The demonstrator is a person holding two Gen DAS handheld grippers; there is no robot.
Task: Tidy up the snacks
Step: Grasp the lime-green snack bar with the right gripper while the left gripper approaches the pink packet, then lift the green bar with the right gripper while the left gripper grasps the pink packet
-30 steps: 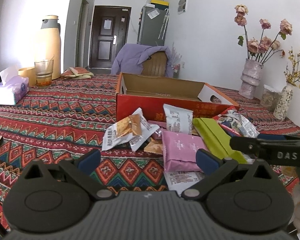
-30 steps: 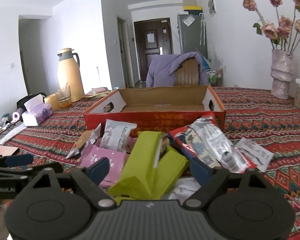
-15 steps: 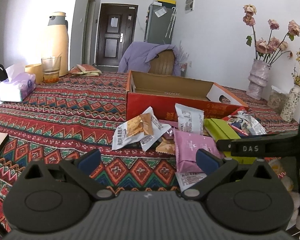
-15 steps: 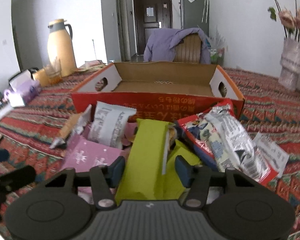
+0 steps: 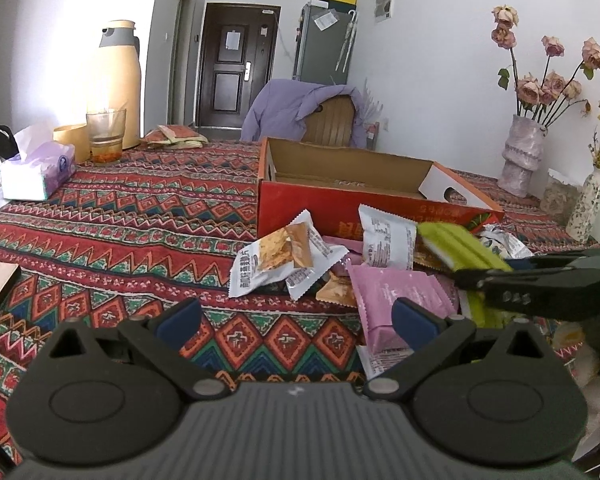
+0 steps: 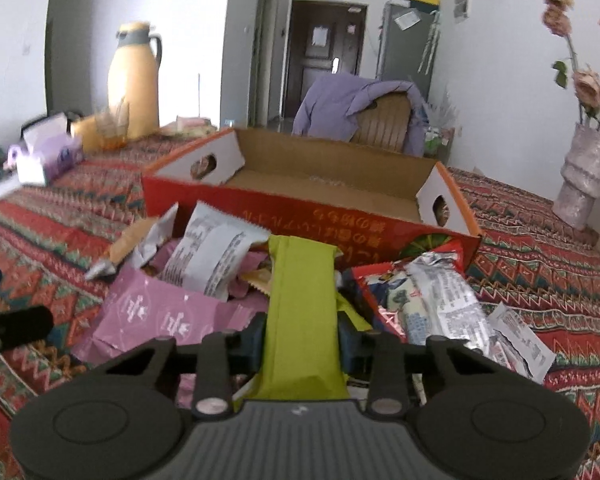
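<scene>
A pile of snack packets lies in front of an open red cardboard box [image 6: 300, 216] [image 5: 320, 204]. My right gripper [image 6: 302, 340] is closing its jaws, and its pads press both sides of a long green packet [image 6: 300, 300] [image 5: 456, 244] that points toward the box. In the left wrist view one of its fingers [image 5: 520, 280] reaches in from the right over that packet. A pink packet [image 6: 160, 312] [image 5: 396, 292] and a white packet [image 6: 212, 252] [image 5: 384, 240] lie left of the green one. My left gripper [image 5: 298, 316] stands open, nothing between its fingers, near the pink packet.
A red and silver foil packet [image 6: 420, 300] lies right of the green one. A thermos [image 5: 118, 80], a glass [image 5: 106, 136] and a tissue box [image 5: 36, 172] stand at the far left. Flower vases [image 5: 524, 156] stand at the right. A chair with a purple jacket [image 5: 312, 108] is behind the box.
The right gripper moved in over the pile and its jaws narrowed from wide open until the pads met the green packet. The left gripper stayed where it was, still open.
</scene>
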